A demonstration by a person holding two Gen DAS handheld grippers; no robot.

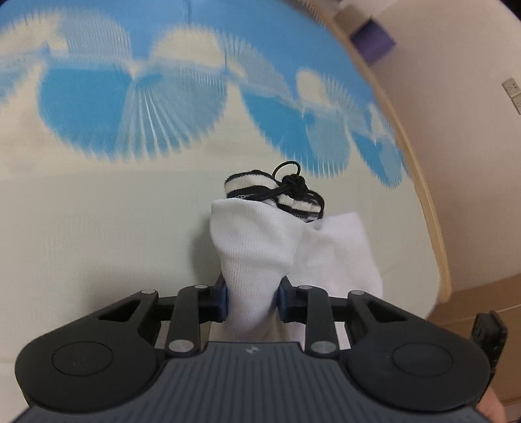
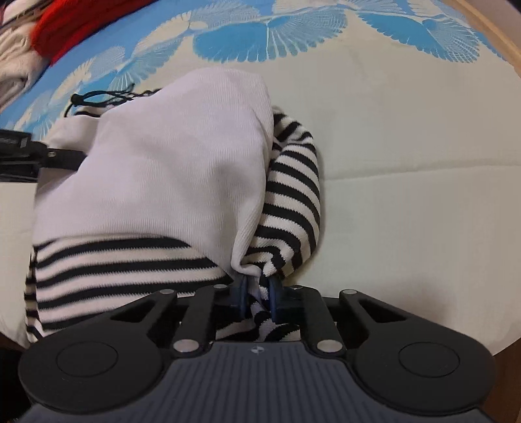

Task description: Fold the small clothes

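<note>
1. Where it lies bunched on the sheet (image 2: 390,162), the garment (image 2: 169,169) shows a white side and a black-and-white striped side, white folded over stripes in the right wrist view.
2. Black drawstring (image 1: 291,187) knotted at the garment's far end, with a loop sticking up; striped band just beneath it.
3. Left hand-held gripper (image 1: 250,301): jaws narrowed onto a white fold of the garment, blue pads pressing it on both sides, cloth pinched between them.
4. Right hand-held gripper (image 2: 257,293): jaws nearly together, clamped on a bunched corner where white and striped cloth meet; cloth runs down between the pads.
5. A black part at the left edge of the right wrist view touches the white cloth; cannot tell for sure what it is.
6. Sheet is cream near the garment, blue fan-like print further off; blurred in the left wrist view.
7. Red cloth (image 2: 81,22) and pale cloth (image 2: 16,55) lie at the far left corner, well apart from the garment.
8. Wooden edge (image 1: 420,169) borders the sheet on the right; wall (image 1: 456,97) beyond it.
</note>
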